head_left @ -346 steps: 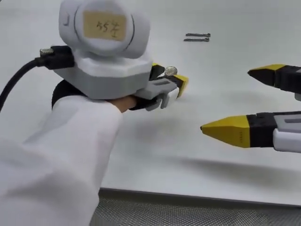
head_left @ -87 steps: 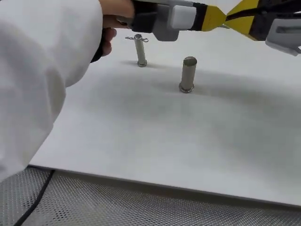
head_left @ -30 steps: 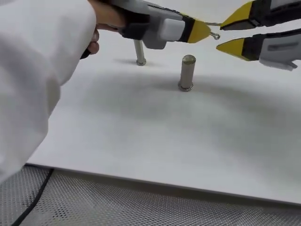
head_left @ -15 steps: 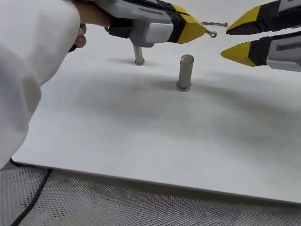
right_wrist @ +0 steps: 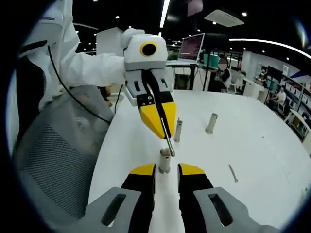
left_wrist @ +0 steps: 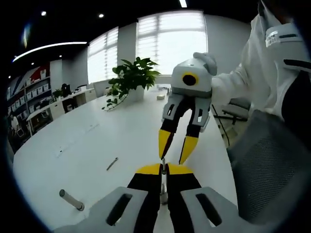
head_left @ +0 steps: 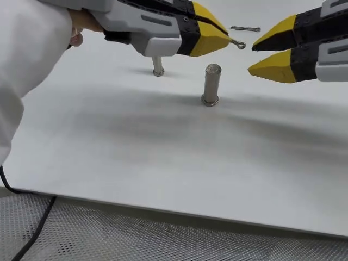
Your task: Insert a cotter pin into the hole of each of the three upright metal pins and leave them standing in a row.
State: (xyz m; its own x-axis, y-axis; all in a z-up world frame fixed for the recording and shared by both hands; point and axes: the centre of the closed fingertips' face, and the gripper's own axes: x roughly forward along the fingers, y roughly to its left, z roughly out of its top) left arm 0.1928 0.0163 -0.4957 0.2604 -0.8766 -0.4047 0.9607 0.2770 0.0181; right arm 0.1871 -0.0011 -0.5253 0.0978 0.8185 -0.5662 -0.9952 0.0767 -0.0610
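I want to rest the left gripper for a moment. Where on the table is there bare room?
The wide stretch of table between the near metal pin and the front edge is bare. Farther back it is crowded: left gripper, shut on a cotter pin, faces the open right gripper above that pin.

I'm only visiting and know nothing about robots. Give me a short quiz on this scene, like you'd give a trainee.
1. True or false: the left gripper is shut on a cotter pin.
2. The right gripper is: A open; B shut; C too blurred to tell.
3. How many upright metal pins appear in the right gripper view?
Key: 1 true; 2 A; 3 three.
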